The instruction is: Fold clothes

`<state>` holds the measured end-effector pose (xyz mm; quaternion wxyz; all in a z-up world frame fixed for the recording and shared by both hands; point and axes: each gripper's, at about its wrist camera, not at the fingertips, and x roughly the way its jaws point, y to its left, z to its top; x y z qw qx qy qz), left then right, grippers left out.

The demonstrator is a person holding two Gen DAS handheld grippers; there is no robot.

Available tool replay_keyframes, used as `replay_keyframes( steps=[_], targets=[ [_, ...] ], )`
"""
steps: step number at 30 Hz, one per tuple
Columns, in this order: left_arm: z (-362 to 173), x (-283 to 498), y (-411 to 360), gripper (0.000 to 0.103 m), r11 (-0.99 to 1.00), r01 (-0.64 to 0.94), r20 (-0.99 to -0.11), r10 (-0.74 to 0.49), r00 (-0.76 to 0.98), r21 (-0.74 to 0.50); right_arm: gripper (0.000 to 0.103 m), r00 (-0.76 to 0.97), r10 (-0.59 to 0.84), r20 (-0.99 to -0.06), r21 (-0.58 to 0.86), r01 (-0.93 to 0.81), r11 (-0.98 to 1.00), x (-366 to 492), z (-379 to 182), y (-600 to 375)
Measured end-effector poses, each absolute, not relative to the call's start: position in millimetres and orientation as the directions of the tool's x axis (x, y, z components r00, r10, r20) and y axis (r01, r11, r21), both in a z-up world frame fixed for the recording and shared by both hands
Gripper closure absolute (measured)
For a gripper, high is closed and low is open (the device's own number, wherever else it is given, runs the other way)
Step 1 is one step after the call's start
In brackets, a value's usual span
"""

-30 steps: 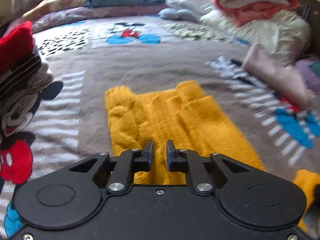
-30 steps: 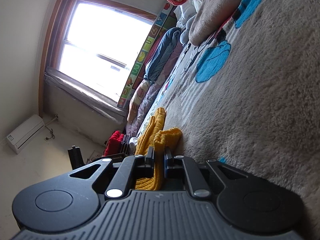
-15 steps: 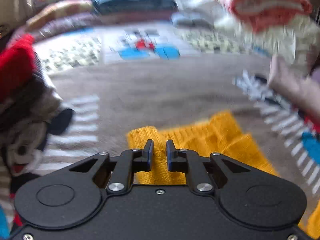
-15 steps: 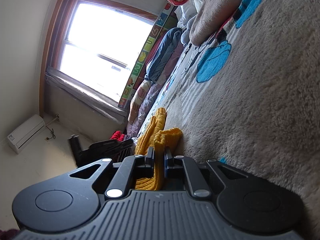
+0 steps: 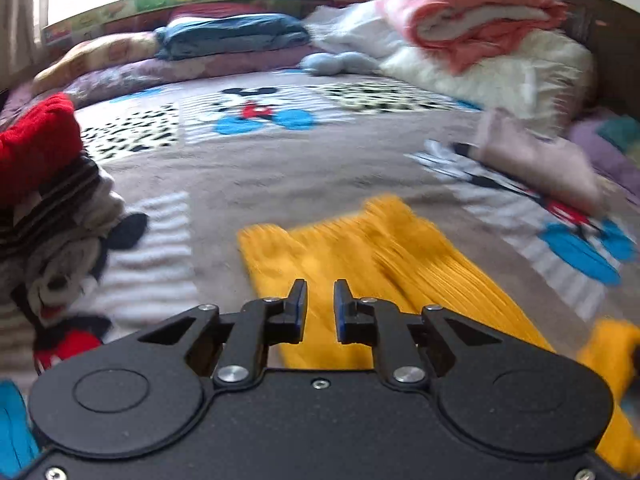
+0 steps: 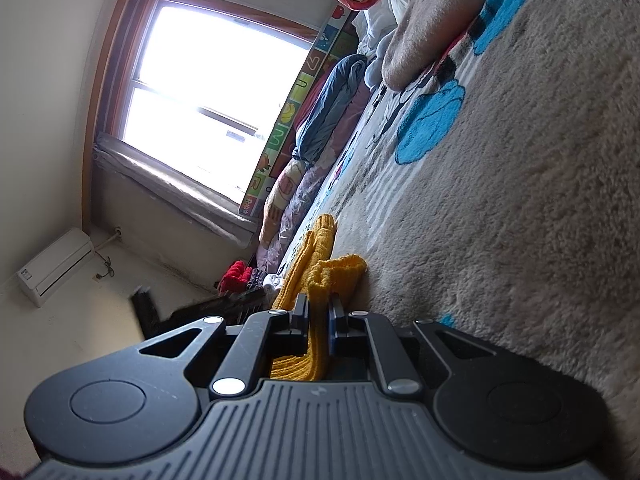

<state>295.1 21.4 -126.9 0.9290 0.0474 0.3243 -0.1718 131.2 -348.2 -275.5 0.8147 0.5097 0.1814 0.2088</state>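
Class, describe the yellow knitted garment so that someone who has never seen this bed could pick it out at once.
Start from the grey cartoon-print blanket covering the bed. The yellow knitted garment lies flat on its near part, just ahead of the left gripper. It is the only mustard-yellow ribbed knit; the pile beside it is red, striped and grey.

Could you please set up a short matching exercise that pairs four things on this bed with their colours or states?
Things:
1. knitted garment
2. right hand-held gripper
3. left hand-held gripper
4. rolled blanket

Colours or states:
A. pink, on the white bedding
B. shut on folded knit
C. yellow, flat on the bedspread
D. shut, nothing between its fingers

Pairs: 1-C, 2-B, 3-D, 4-A
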Motion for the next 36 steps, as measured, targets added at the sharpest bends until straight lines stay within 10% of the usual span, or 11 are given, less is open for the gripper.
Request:
replay_keyframes(
  steps=[36],
  targets=[
    [-153,87,66,0.080,0.910,0.283,-0.464,-0.401,0.790,-0.304,0.091,0.855,0.512,-0.078,0.914,-0.145,0.380,128,-256,-348]
  ],
)
